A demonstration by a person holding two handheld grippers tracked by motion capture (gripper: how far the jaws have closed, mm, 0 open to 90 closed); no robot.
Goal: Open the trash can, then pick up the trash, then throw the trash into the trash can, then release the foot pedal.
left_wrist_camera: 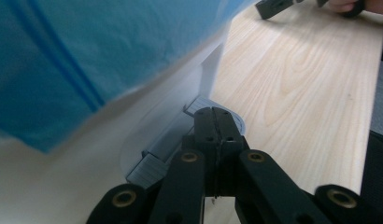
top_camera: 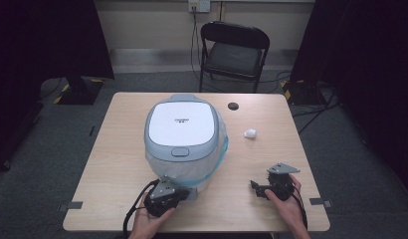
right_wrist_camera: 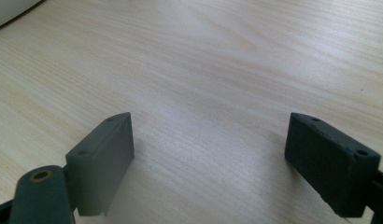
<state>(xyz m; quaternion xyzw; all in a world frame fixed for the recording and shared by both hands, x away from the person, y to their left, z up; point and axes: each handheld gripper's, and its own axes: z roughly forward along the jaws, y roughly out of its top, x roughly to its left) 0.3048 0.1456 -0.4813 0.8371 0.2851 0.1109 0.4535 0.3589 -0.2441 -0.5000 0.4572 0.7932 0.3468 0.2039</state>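
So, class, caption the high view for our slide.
Two hand-held tools, left and right, beside a lidded bin on a table.

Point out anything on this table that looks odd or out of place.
The white bin has its blue-edged liner bag hanging down outside the body, loosely and unevenly. A small crumpled white scrap lies loose on the table to its right.

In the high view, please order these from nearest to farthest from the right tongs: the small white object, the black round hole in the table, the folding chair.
From the right tongs, at the table's near right:
1. The small white object, on the table just ahead of them.
2. The black round hole, near the table's far edge.
3. The folding chair, on the floor beyond the table.
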